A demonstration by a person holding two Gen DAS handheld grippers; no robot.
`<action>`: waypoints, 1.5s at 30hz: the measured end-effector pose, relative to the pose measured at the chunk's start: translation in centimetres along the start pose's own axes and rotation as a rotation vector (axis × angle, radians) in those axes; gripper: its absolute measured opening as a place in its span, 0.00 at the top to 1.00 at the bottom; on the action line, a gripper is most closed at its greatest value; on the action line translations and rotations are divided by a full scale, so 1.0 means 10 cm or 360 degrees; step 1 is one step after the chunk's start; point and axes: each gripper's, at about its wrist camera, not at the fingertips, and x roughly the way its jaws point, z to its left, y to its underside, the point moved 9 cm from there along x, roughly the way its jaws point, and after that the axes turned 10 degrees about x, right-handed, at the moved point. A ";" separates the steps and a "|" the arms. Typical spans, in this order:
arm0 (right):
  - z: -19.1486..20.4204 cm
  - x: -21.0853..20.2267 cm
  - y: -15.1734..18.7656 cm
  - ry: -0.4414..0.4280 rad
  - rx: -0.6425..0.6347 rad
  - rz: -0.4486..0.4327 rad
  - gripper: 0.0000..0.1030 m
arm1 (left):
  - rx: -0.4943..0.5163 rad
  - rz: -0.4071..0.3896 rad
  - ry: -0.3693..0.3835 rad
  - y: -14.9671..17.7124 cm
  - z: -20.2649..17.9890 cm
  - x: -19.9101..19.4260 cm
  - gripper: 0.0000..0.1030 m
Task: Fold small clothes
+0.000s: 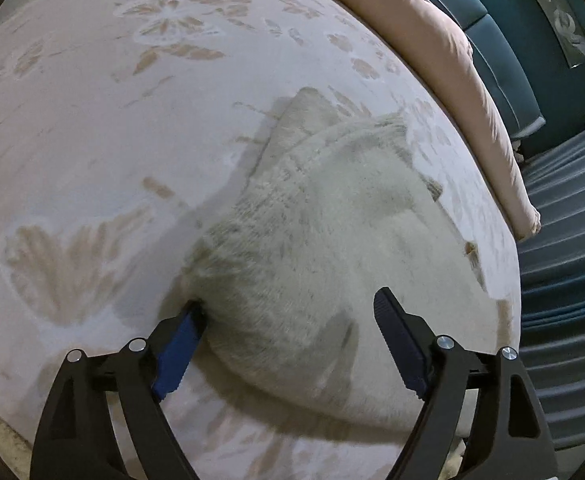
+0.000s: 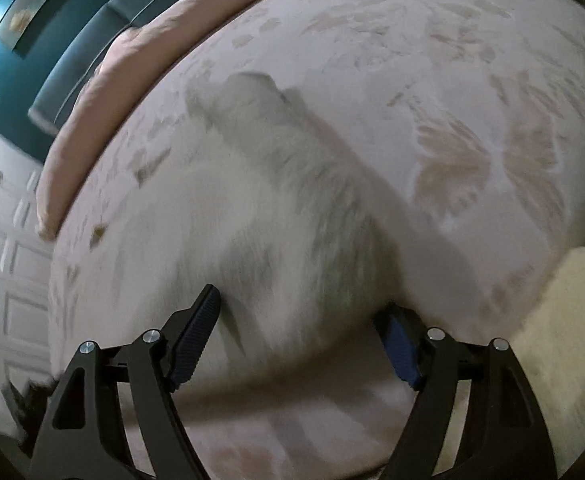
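Observation:
A small fluffy white garment (image 1: 324,240) lies on a pale pink bedspread with a leaf pattern (image 1: 112,120). My left gripper (image 1: 290,308) is open, its jaws wide apart astride the garment's near edge, the left finger touching the fleece. In the right wrist view the same garment (image 2: 260,216) lies blurred on the bedspread (image 2: 472,80). My right gripper (image 2: 300,308) is open too, with its jaws on either side of the garment's near end.
A rolled pink blanket (image 1: 452,52) runs along the bed's far edge, with a teal headboard (image 1: 504,40) behind it. White panelled doors (image 2: 0,260) stand at the left of the right wrist view. A cream fluffy item (image 2: 560,352) lies at its lower right.

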 end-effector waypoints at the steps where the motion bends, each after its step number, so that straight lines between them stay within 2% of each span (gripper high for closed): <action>1: 0.02 0.03 -0.07 -0.0007 0.0038 0.0011 0.31 | 0.0010 0.0010 0.0003 -0.03 -0.01 0.01 0.30; 2: 0.05 0.04 -0.09 -0.0003 0.0046 0.0020 0.37 | 0.0033 0.0019 0.0017 -0.05 -0.04 0.00 0.54; 3: 0.09 0.04 -0.11 -0.0008 0.0036 0.0032 0.52 | 0.0062 0.0040 0.0043 -0.05 -0.06 0.00 0.66; 4: 0.15 0.02 -0.11 -0.0044 0.0014 0.0052 0.73 | 0.0072 0.0057 0.0062 -0.06 -0.07 -0.03 0.73; 5: 0.19 -0.05 -0.09 -0.0087 0.0001 0.0077 0.77 | 0.0057 0.0042 0.0076 -0.07 -0.06 -0.10 0.80; 7: 0.29 -0.19 -0.07 -0.0157 -0.0047 0.0101 0.83 | 0.0049 0.0017 0.0119 -0.08 -0.08 -0.27 0.87; 9: 0.37 -0.35 -0.02 -0.0205 -0.0115 0.0124 0.85 | 0.0064 -0.0002 0.0147 -0.04 -0.07 -0.51 0.90; 11: 0.38 -0.57 0.08 -0.0230 -0.0188 0.0143 0.86 | 0.0078 0.0003 0.0132 0.06 -0.03 -0.70 0.99; 14: 0.17 -0.79 0.27 -0.0176 -0.0276 0.0172 0.90 | 0.0093 0.0060 0.0083 0.40 0.12 -0.94 1.00; 17: -0.25 -0.63 0.43 0.0054 -0.0355 0.0201 0.89 | 0.0184 0.0110 -0.0037 0.69 0.24 -0.99 1.00; 18: -0.33 -0.57 0.45 0.0090 -0.0353 0.0218 0.86 | 0.0190 0.0117 -0.0020 0.74 0.25 -0.96 1.00; 20: -0.40 -0.47 0.50 0.0056 -0.0264 0.0274 0.80 | 0.0120 0.0137 0.0031 0.75 0.27 -0.86 0.97; 21: -0.38 -0.45 0.49 0.0041 -0.0233 0.0274 0.73 | 0.0065 0.0123 0.0101 0.68 0.25 -0.82 0.91; 22: -0.36 -0.44 0.47 0.0030 -0.0212 0.0263 0.62 | 0.0035 0.0099 0.0149 0.60 0.22 -0.77 0.78; 23: -0.32 -0.44 0.44 0.0003 -0.0178 0.0236 0.59 | -0.0002 0.0045 0.0178 0.46 0.21 -0.71 0.62; 26: -0.23 -0.43 0.39 -0.0077 -0.0123 0.0211 0.49 | -0.0060 -0.0001 0.0197 0.22 0.17 -0.51 0.44; 27: -0.20 -0.41 0.36 -0.0083 -0.0114 0.0202 0.45 | -0.0068 0.0009 0.0262 0.14 0.13 -0.39 0.39; 28: -0.20 -0.36 0.32 -0.0071 -0.0104 0.0194 0.45 | -0.0083 0.0035 0.0256 0.09 0.12 -0.29 0.37; 30: -0.19 -0.31 0.24 -0.0112 -0.0024 0.0198 0.46 | -0.0116 0.0045 0.0246 0.00 0.11 -0.12 0.37; 31: -0.18 -0.29 0.19 -0.0148 0.0034 0.0205 0.51 | -0.0118 0.0031 0.0256 -0.04 0.09 -0.07 0.37; 32: -0.18 -0.28 0.14 -0.0179 0.0071 0.0217 0.56 | -0.0124 0.0025 0.0260 -0.07 0.07 -0.06 0.45; 33: -0.18 -0.29 0.10 -0.0198 0.0091 0.0225 0.66 | -0.0130 0.0012 0.0285 -0.10 0.04 -0.08 0.59; 34: -0.14 -0.32 0.04 -0.0257 0.0122 0.0237 0.67 | -0.0107 0.0015 0.0314 -0.11 0.00 -0.10 0.91; 37: 0.00 -0.48 -0.02 -0.0384 0.0099 0.0261 0.73 | -0.0041 -0.0001 0.0352 -0.08 -0.07 -0.38 0.92; 40: 0.03 -0.65 0.02 -0.0407 0.0049 0.0299 0.75 | 0.0034 0.0019 0.0332 0.17 -0.08 -0.76 0.94; 42: -0.10 -0.72 0.07 -0.0278 -0.0072 0.0274 0.75 | 0.0085 0.0080 0.0292 0.49 -0.07 -0.97 0.94; 45: -0.44 -0.66 0.11 0.0063 -0.0256 0.0205 0.75 | 0.0096 0.0141 0.0211 0.86 0.06 -1.05 0.95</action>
